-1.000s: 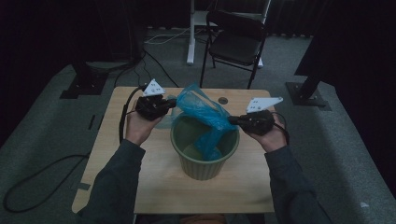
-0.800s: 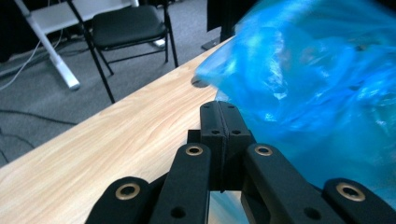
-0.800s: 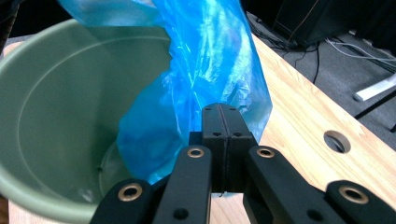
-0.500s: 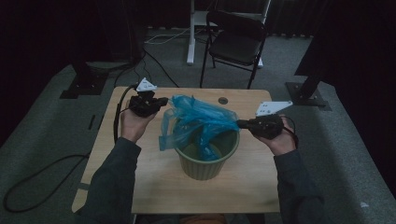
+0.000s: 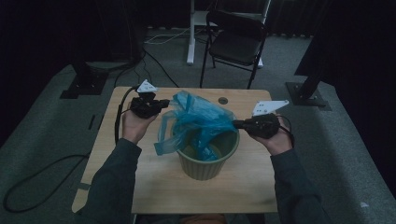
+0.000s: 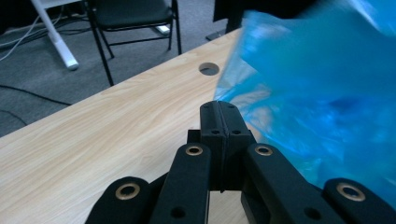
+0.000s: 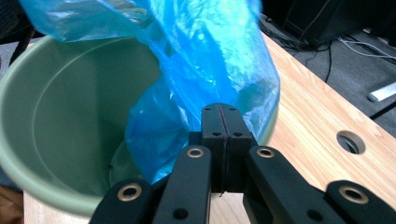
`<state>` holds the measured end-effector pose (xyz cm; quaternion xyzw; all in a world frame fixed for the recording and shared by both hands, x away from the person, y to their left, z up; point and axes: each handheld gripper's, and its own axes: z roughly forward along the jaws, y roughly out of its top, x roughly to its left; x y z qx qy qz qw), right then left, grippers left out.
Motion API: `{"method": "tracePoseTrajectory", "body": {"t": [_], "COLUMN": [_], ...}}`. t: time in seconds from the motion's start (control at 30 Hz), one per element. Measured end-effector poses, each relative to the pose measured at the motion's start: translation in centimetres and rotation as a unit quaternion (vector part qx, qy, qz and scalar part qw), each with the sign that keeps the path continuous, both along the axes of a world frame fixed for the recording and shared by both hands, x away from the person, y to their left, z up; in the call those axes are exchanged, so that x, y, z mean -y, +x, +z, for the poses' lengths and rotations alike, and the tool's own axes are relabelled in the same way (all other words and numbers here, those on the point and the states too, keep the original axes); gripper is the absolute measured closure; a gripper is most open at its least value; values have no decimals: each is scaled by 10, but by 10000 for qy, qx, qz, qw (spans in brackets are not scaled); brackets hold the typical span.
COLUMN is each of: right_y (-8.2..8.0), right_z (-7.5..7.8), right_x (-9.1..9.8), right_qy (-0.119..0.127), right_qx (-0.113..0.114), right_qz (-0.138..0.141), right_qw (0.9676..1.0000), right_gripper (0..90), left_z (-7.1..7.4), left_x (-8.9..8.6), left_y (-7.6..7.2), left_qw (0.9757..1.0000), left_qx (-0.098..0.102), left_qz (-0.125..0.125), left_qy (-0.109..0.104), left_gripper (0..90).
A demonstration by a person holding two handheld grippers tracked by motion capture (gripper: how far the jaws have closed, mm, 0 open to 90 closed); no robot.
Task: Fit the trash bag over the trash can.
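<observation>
Both jaws are clamping the blue bin bag (image 5: 198, 122): left gripper (image 5: 164, 103) and right gripper (image 5: 237, 124) are drawing wider apart than before, opening it over the green bin (image 5: 210, 163).

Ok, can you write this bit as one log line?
left gripper: shut on bag | right gripper: shut on bag | bag: partly in bin

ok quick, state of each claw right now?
Left claw: closed, pinching an edge of the blue bag.
Right claw: closed on the bag's other side, over the green bin.
</observation>
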<state>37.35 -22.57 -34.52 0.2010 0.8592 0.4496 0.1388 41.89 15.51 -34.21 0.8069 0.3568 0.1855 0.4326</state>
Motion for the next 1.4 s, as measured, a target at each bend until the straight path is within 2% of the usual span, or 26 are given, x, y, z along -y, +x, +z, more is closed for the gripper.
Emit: {"method": "tracePoseTrajectory", "body": {"t": [0.13, 0.2, 0.3, 0.43, 0.63, 1.03, 1.27, 1.3, 1.4], "right_y": [2, 1, 0, -1, 4, 14, 18, 20, 25], "right_z": [-2, -2, 2, 11, 20, 19, 16, 15, 14], "right_x": [-9, -11, -8, -5, -15, -37, -45, -47, -45], "right_qy": [-63, -30, 146, 305, 368, 300, 94, 5, 6], "right_qx": [-61, -42, 12, 113, 173, 85, 104, 136, 26], "right_qz": [105, 112, 80, -17, -48, -88, -229, -352, -416], "right_qw": [9999, 9999, 9999, 9995, 9992, 9995, 9996, 9993, 9991], "right_gripper": [887, 819, 706, 636, 594, 517, 535, 605, 782], "left_z": [0, 1, 2, 2, 4, 5, 5, 5, 5], "left_x": [8, 11, 13, 15, 23, 35, 40, 41, 41], "left_y": [-2, -3, -5, -4, -4, -6, -7, -8, -8], "left_qw": [9999, 9998, 9997, 9996, 9994, 9988, 9983, 9982, 9982], "left_qx": [26, 44, 67, 79, 110, 125, 145, 147, 156], "left_qz": [-133, -178, -216, -260, -329, -483, -567, -580, -583], "left_qy": [36, 38, 49, 40, 15, -8, 16, 4, 16], "left_gripper": [899, 899, 898, 897, 887, 878, 868, 863, 851]}}
